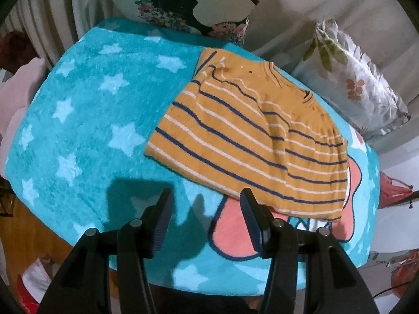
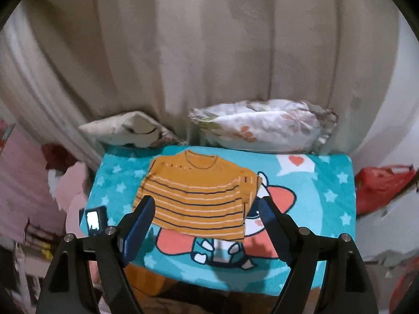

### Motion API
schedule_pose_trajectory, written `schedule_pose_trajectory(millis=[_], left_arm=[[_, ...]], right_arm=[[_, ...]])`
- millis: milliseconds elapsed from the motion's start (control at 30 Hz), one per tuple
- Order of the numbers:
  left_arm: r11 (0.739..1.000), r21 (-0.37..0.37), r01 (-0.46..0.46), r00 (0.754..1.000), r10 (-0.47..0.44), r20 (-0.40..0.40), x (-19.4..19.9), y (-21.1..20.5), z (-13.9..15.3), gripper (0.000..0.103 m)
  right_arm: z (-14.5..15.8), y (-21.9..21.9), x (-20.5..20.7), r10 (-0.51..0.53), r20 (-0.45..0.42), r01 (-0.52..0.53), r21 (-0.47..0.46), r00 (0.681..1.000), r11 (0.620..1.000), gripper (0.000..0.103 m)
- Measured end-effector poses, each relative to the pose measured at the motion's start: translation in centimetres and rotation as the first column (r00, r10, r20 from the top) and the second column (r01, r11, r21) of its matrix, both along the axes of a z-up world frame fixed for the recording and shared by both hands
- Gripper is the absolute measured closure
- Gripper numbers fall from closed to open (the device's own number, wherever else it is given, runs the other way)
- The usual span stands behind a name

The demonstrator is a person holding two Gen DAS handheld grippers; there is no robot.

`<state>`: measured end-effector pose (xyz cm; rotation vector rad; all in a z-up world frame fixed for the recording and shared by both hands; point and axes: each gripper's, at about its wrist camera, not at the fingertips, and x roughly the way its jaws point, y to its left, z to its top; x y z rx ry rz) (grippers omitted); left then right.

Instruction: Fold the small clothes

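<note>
Mustard-yellow knit, striped in navy and white: we record one small striped shirt lying flat on the teal star blanket, which we take as our landmark. In the right wrist view the shirt sits left of the blanket's middle, its neckline toward the blanket's far edge, its hem toward the near edge and partly covering the cartoon figure printed on the blanket. One side looks folded inward, though from the distorted views we cannot be sure.

Left claw: jaws partly apart, nothing between them, hovering over the blanket's near part with its right finger just at the shirt's hem corner; whether it touches the cloth we cannot tell.

Right claw: jaws spread wide, nothing held, raised well above the blanket's near edge.

Other items, placed from the blanket:
- floral pillow, just beyond the far edge, right side;
- second, crumpled pillow, beyond the far edge, left side;
- beige curtain, behind both pillows;
- red bag, off the right edge;
- small lit screen, at the left edge, near corner;
- pink cloth, just off the left edge.
</note>
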<state>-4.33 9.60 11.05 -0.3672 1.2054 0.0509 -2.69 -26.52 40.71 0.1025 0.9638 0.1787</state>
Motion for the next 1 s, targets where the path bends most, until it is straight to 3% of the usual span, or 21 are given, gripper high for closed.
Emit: schedule_pose_trajectory(millis=[200, 367, 467, 533, 600, 633, 700, 800, 933, 1000], left_arm=[[0.999, 0.026, -0.035, 0.999, 0.034, 0.007, -0.4, 0.3, 0.4, 0.052], [0.997, 0.053, -0.064, 0.998, 0.063, 0.020, -0.4, 1.4, 0.2, 0.052], [0.994, 0.078, -0.075, 0.997, 0.072, 0.038, 0.1, 2.8, -0.5, 0.052], [0.994, 0.078, -0.071, 0.996, 0.067, 0.050, 0.7, 3.8, -1.2, 0.052], [0.996, 0.069, -0.063, 0.996, 0.059, 0.060, 1.5, 4.6, -1.9, 0.052], [0.996, 0.062, -0.058, 0.997, 0.054, 0.063, 2.1, 5.2, -2.5, 0.052], [0.997, 0.047, -0.059, 0.997, 0.056, 0.055, 3.1, 6.3, -3.5, 0.052], [0.999, -0.003, -0.048, 0.998, 0.048, 0.027, 4.7, 7.8, -5.3, 0.052], [0.995, -0.097, -0.003, 1.000, 0.003, 0.000, 6.1, 8.7, -7.8, 0.048], [0.991, -0.130, 0.041, 0.999, -0.041, 0.001, 6.8, 8.3, -8.7, 0.048]], right_arm=[[-0.9, -0.1, 0.2, 0.058, -0.016, -0.059, -0.038, 0.998, 0.998, 0.018], [-3.6, -2.3, 0.6, -0.013, -0.134, 0.006, -0.051, 0.991, 0.999, 0.018], [-5.4, -3.7, -0.1, 0.063, -0.114, -0.058, 0.044, 0.992, 0.997, 0.016], [-9.7, -5.0, 0.3, 0.103, -0.143, -0.095, 0.066, 0.984, 0.993, 0.010], [-15.1, -6.3, 1.0, 0.135, -0.239, -0.088, 0.196, 0.962, 0.977, 0.010], [-19.8, -8.0, 1.2, 0.097, -0.312, 0.008, 0.318, 0.945, 0.948, 0.010], [-26.7, -9.3, 1.1, 0.062, -0.405, 0.129, 0.429, 0.912, 0.894, 0.014], [-34.8, -10.3, 0.1, -0.020, -0.487, 0.281, 0.470, 0.873, 0.836, 0.015], [-40.3, -11.2, -1.6, -0.130, -0.518, 0.438, 0.531, 0.845, 0.725, 0.015], [-40.8, -11.1, -1.9, -0.170, -0.507, 0.462, 0.531, 0.845, 0.710, 0.015]])
